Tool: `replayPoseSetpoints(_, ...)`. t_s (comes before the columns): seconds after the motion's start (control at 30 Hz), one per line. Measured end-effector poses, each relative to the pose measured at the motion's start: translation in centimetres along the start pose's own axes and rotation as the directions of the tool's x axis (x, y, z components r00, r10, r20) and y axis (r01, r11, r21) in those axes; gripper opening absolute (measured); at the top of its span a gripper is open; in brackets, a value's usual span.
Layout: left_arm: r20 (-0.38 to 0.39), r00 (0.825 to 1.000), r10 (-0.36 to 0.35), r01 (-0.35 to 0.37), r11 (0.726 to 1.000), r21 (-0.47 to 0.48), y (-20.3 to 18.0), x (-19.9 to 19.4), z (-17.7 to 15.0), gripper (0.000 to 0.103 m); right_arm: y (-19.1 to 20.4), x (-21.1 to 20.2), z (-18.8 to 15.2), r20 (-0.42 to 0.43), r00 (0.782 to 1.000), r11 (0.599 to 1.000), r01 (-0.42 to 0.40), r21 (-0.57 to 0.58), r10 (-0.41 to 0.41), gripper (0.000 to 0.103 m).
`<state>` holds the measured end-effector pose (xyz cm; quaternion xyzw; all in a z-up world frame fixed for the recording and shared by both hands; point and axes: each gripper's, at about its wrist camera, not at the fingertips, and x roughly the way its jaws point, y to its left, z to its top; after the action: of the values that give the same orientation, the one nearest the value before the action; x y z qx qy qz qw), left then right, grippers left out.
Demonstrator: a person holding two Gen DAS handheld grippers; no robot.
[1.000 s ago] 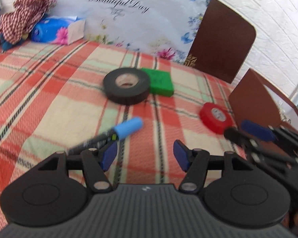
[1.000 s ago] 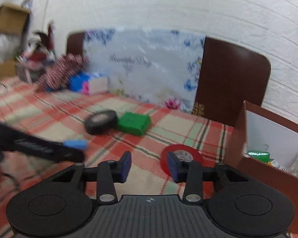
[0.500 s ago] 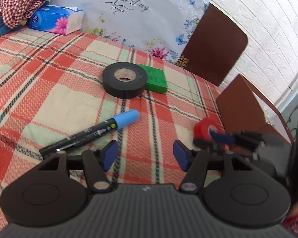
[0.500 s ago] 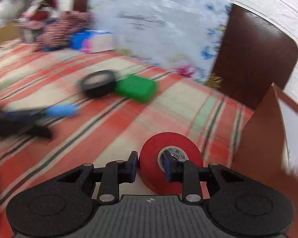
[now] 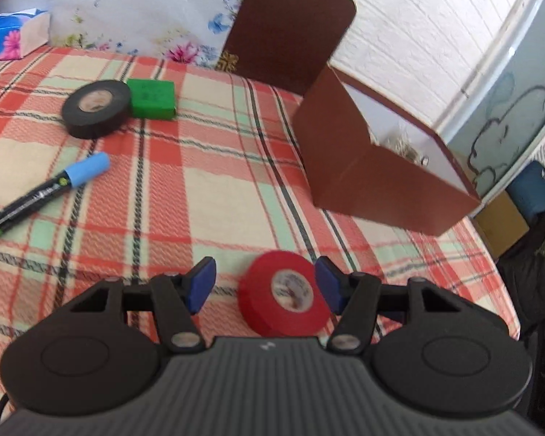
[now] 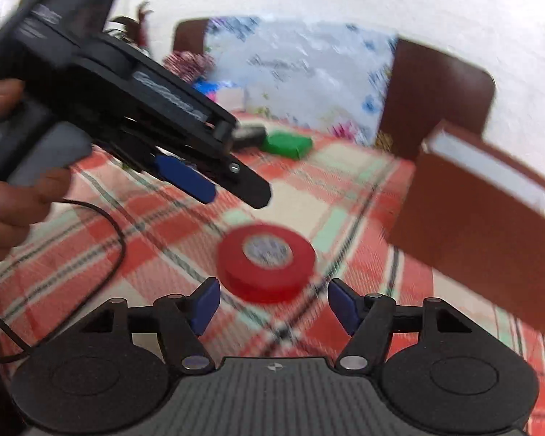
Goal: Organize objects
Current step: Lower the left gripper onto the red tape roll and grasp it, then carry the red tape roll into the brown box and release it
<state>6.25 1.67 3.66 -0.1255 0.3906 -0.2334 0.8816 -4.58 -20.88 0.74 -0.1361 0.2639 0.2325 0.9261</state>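
A red tape roll point(image 5: 283, 299) lies flat on the plaid tablecloth point(image 5: 207, 167). My left gripper point(image 5: 265, 285) is open, with the roll between its blue pads, close to the right one. In the right wrist view the roll point(image 6: 265, 261) lies just ahead of my open, empty right gripper point(image 6: 274, 305). The left gripper point(image 6: 185, 178) shows there from the side, hovering above and left of the roll. A black tape roll point(image 5: 96, 109), a green block point(image 5: 151, 99) and a blue-capped marker point(image 5: 45, 192) lie further left.
A brown open box point(image 5: 381, 167) stands right of the red roll, with items inside; it also shows in the right wrist view point(image 6: 490, 200). A brown chair back point(image 5: 290, 25), a floral panel and a tissue pack point(image 5: 11, 36) line the far side.
My right gripper has opened, let go of the red roll and drawn back. My left gripper has swung right and now straddles the roll.
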Motion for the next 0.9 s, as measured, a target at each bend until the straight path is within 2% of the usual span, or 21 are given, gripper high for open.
replayPoseSetpoints(0.13,-0.057,0.998,0.007,-0.006,1.000,0.019,-1.1,0.9,-0.6,0.057,-1.0,1.0,0.2,-0.017,0.999,0.997,-0.039,0.062,0.040,0.067)
replayPoseSetpoints(0.17,-0.075,0.997,0.009,-0.007,1.000,0.025,-1.4,1.3,-0.8,0.053,-1.1,1.5,0.3,-0.024,0.999,0.997,-0.046,0.067,0.048,0.068)
replayPoseSetpoints(0.23,-0.098,0.993,0.068,-0.063,0.996,0.056,-1.7,2.0,-1.0,0.043,-1.2,2.6,0.5,-0.035,0.997,0.995,-0.064,0.073,0.067,0.072)
replayPoseSetpoints(0.27,-0.102,0.992,0.075,-0.069,0.996,0.055,-1.6,2.3,-1.0,0.043,-1.2,3.1,0.7,-0.036,0.996,0.994,-0.076,0.074,0.078,0.072)
replayPoseSetpoints(0.3,-0.100,0.993,0.062,-0.059,0.998,0.031,-1.1,2.3,-0.9,0.038,-1.2,3.7,1.0,-0.037,0.996,0.994,-0.084,0.076,0.087,0.070)
replayPoseSetpoints(0.43,-0.093,0.994,0.057,-0.058,0.998,-0.016,-0.8,1.7,0.1,0.031,-1.0,4.0,1.6,-0.010,0.997,0.993,-0.074,0.087,0.075,0.070)
replayPoseSetpoints(0.57,-0.007,1.000,0.020,-0.020,0.997,0.074,-4.4,0.2,2.6,0.030,-2.2,1.5,2.5,0.119,0.992,0.997,0.032,0.075,-0.040,0.070)
replayPoseSetpoints(0.7,0.065,0.997,-0.043,0.030,0.981,0.193,-9.6,0.8,6.3,0.030,-5.3,-0.8,4.1,0.233,0.951,0.979,0.194,0.063,-0.203,0.071)
replayPoseSetpoints(0.8,0.079,0.993,-0.090,0.066,0.962,0.265,-13.4,2.9,8.6,0.030,-9.1,-1.4,4.7,0.246,0.929,0.960,0.259,0.106,-0.277,0.071)
replayPoseSetpoints(0.9,0.078,0.991,-0.113,0.083,0.945,0.316,-16.5,5.7,10.1,0.030,-13.3,-1.0,4.9,0.221,0.922,0.945,0.287,0.158,-0.317,0.071)
